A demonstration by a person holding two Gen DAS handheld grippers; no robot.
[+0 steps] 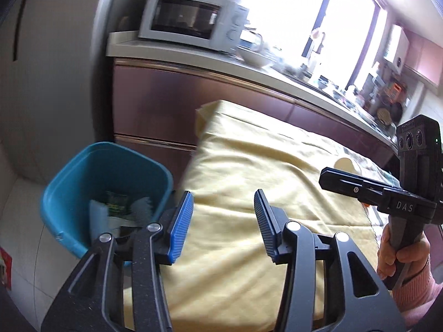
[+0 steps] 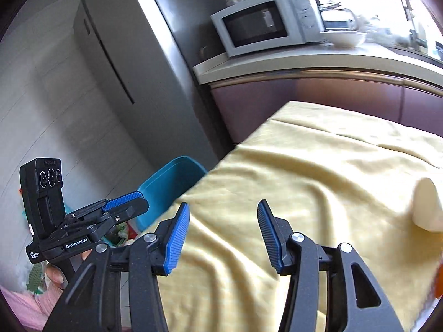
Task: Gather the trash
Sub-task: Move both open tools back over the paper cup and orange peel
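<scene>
A teal trash bin (image 1: 83, 171) stands on the floor at the left end of the table and holds several pieces of trash, among them a green wrapper (image 1: 117, 203). It also shows in the right wrist view (image 2: 166, 185). My left gripper (image 1: 224, 221) is open and empty over the table's left edge, next to the bin. My right gripper (image 2: 223, 235) is open and empty above the yellow tablecloth (image 2: 304, 171). A white paper cup (image 2: 427, 204) lies on its side on the cloth at the right; it also shows in the left wrist view (image 1: 344, 163).
A kitchen counter (image 1: 221, 58) with a white microwave (image 1: 191, 19), a bowl and clutter runs behind the table. A grey fridge (image 2: 119, 55) stands at the left. The right gripper's body (image 1: 409, 188) is at the right of the left wrist view.
</scene>
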